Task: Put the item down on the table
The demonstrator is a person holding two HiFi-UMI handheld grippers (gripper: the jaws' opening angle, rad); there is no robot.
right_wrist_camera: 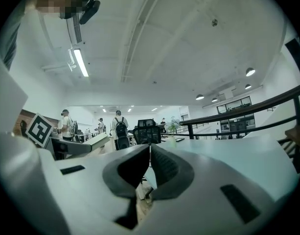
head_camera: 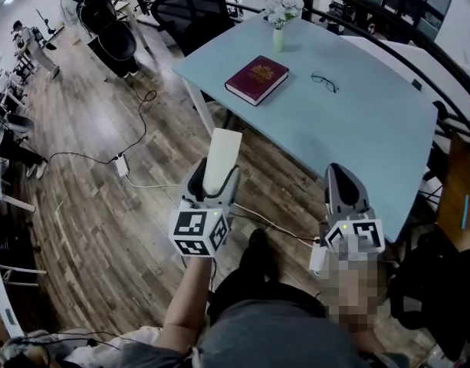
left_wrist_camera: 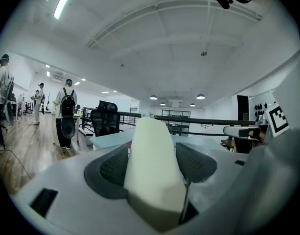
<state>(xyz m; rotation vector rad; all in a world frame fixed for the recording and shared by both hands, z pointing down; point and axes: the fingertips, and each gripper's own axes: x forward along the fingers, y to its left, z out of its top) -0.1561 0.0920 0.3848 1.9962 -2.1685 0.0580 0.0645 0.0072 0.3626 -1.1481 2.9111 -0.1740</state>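
My left gripper (head_camera: pixel 212 184) is shut on a long cream-white block (head_camera: pixel 220 162) that sticks out past its jaws toward the table. In the left gripper view the block (left_wrist_camera: pixel 153 168) fills the space between both jaws. It hangs over the wooden floor, short of the light blue table (head_camera: pixel 357 129). My right gripper (head_camera: pixel 343 190) is held over the table's near edge, its jaws closed together with nothing between them; in the right gripper view the right gripper (right_wrist_camera: pixel 150 153) shows its pads touching.
On the table lie a dark red book (head_camera: pixel 256 79), a pair of glasses (head_camera: pixel 324 82) and a small vase of flowers (head_camera: pixel 278 23). Cables (head_camera: pixel 135 159) run across the floor at left. Black office chairs (head_camera: pixel 192 10) stand beyond the table, people further back.
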